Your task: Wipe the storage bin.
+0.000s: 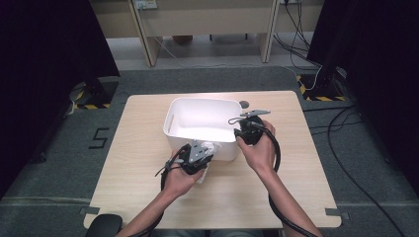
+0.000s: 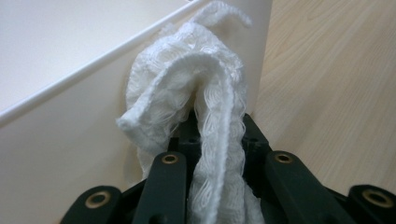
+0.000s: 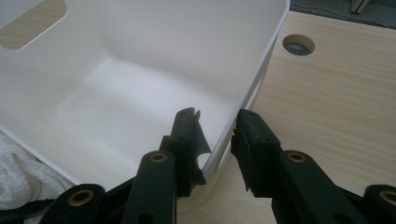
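Nearest us, our left gripper (image 1: 197, 159) is clenched on a white knitted cloth (image 2: 196, 107), which it holds against the outside of the near wall of the white bin (image 1: 174, 129), just below the rim. A little farther, our right gripper (image 3: 215, 140) straddles the bin's right wall, one jaw inside and one outside; the jaws seem to clasp the rim and steady the bin on the wooden table (image 1: 143, 163). We judge the main risk to be that the cloth's hanging tail catches on the rim and drags outside as we lift it over, or that the light bin slides or tips if the right grip slips.
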{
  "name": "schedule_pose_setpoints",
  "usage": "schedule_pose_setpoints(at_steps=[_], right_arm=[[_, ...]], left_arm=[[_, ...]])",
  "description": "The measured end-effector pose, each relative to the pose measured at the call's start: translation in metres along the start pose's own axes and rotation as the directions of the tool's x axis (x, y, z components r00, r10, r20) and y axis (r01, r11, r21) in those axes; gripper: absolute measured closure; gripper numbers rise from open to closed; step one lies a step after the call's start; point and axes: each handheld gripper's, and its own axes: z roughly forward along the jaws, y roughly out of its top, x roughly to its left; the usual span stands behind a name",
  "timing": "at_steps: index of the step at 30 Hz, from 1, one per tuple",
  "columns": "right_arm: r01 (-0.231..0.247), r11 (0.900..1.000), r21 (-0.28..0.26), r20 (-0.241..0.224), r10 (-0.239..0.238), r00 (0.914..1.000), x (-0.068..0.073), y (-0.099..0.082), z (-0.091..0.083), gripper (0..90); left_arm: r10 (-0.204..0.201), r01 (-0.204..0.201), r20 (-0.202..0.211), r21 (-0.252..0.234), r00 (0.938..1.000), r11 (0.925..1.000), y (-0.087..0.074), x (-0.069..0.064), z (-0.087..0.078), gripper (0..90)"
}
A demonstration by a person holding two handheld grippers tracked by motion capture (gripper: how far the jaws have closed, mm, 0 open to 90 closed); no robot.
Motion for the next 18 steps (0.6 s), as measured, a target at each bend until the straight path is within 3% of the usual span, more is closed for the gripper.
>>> schedule_pose_setpoints(at_steps=[18], right_arm=[[-0.001,1.0000,-0.003,0.000,0.001,1.0000,-0.0002,-0.0003,0.0000,69.5]], left_arm=[[0.020,-0.020,0.017,0.002,0.9997,0.9998,0.0067,-0.0069,0.0058,75.8]])
